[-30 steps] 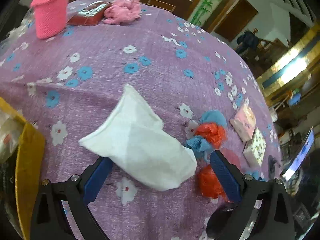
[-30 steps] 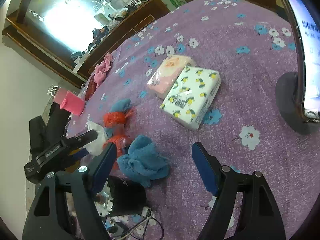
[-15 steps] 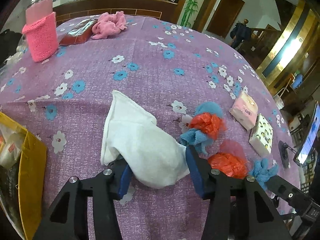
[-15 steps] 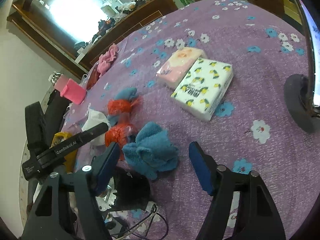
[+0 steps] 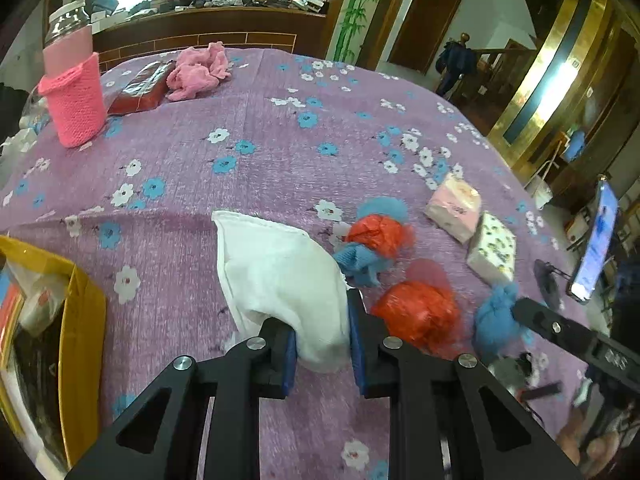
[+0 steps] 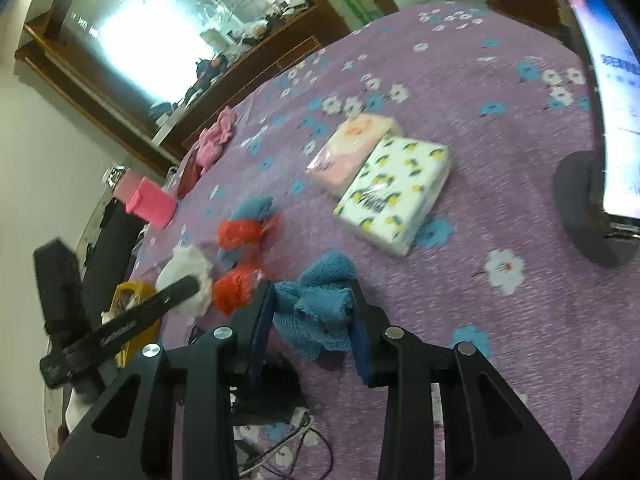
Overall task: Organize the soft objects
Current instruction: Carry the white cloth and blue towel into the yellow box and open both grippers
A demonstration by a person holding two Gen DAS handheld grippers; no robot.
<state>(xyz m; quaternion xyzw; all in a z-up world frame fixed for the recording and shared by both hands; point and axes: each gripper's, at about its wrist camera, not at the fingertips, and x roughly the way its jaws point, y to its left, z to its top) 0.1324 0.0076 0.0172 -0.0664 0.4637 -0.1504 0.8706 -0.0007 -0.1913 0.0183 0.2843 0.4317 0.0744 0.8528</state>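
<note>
The white cloth (image 5: 280, 276) is pinched at its near end by the left gripper (image 5: 322, 354), whose jaws have just been closing onto it; the rest is spread on the purple flowered tablecloth (image 5: 260, 152). The blue knitted cloth (image 6: 316, 308) is clamped by the right gripper (image 6: 312, 334), its jaws likewise just closed, seemingly slightly lifted, though blur hides this.
</note>
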